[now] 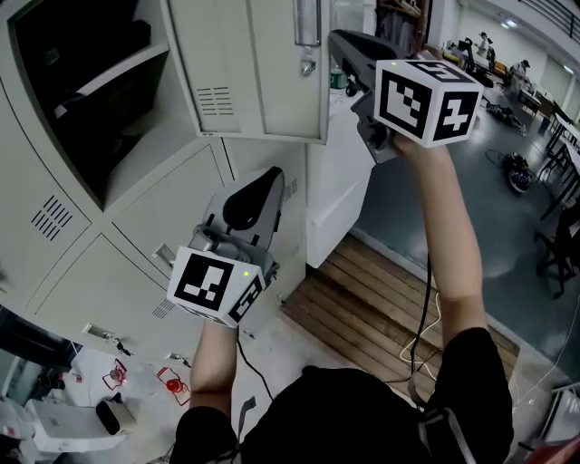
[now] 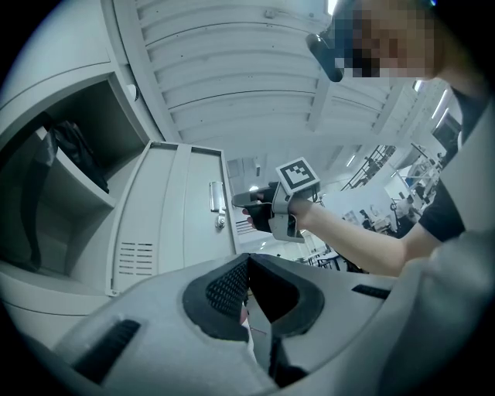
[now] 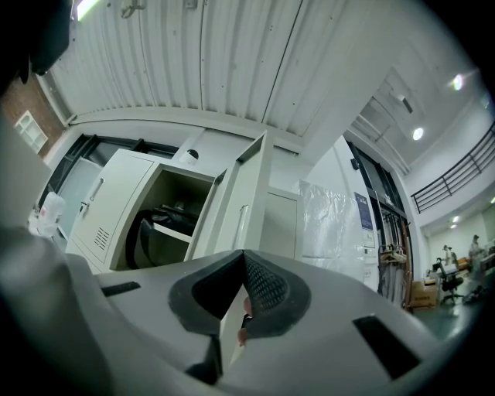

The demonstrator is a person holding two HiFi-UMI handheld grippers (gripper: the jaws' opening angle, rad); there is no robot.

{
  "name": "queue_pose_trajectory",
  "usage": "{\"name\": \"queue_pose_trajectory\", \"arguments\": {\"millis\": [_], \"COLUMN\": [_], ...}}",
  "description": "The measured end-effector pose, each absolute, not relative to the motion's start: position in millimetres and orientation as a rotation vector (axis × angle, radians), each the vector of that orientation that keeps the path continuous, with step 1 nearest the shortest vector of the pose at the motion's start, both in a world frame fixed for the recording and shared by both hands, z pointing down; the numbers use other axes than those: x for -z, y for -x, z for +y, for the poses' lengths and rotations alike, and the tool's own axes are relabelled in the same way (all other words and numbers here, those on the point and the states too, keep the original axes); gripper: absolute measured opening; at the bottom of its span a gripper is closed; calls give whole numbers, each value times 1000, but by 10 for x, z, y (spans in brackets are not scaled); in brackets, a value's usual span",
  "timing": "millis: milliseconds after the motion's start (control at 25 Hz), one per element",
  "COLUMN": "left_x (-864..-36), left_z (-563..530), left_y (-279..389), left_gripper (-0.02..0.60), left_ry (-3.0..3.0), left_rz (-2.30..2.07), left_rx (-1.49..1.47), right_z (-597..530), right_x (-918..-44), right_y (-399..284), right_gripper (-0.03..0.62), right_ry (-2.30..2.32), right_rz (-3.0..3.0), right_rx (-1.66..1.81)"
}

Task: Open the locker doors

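Top row: door (image 1: 263, 72) already swung well out from locker (image 1: 54, 217), dark bag (image 3: 147, 228) on shelf inside. Pinched on door's free upright edge, just beside handle (image 1: 308, 23): right gripper (image 1: 335, 39), jaws closed down to sheet thickness, thin white edge showing between pads in right gripper view. Held lower, in front of closed lower doors (image 1: 172, 213): left gripper (image 1: 270, 177), jaws together, nothing visible between them, touching no door as far as visible.

Handling, as judged:
- Painted sheet-metal panel, stiff, probably light on hinges and free-swinging once unlatched.
- Smooth paint, so likely slippery under a pinch on bare edge.
- Thin edge liable to twist out of pads if pulled off the swing arc.
- Not fragile. Main risks: door banging into neighbouring cabinet, or swinging back when let go.

Best hold, probably: free edge close to handle, far from hinges for leverage, or handle itself. Pull along arc, not straight out.

Progress guess: one door open, lower doors not yet done. Small latch (image 1: 165, 256) on next door down, likely needing a hook or pinch from left gripper, then same edge grip to swing it out.
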State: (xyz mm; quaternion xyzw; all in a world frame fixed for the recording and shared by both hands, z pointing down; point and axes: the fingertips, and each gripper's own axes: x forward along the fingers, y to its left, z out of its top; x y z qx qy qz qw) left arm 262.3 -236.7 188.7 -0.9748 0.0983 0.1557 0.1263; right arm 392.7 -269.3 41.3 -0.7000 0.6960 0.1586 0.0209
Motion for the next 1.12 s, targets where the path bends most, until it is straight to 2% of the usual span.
{"name": "queue_pose_trajectory", "arguments": {"millis": [640,1120], "left_x": [-1897,-1818], "left_z": [-2385,-2257], "left_y": [-2704,-2490], "left_gripper": [17,17], "left_ry": [2814,2805], "left_rz": [352,316], "left_rx": [-407,-409], "right_z": [-2726,-2453], "right_x": [-408,-290], "right_y": [-4005,-3805], "right_gripper": [5,6], "right_ry": [2039,1997], "right_rz": [2199,2151], "right_rx": [-465,-483]}}
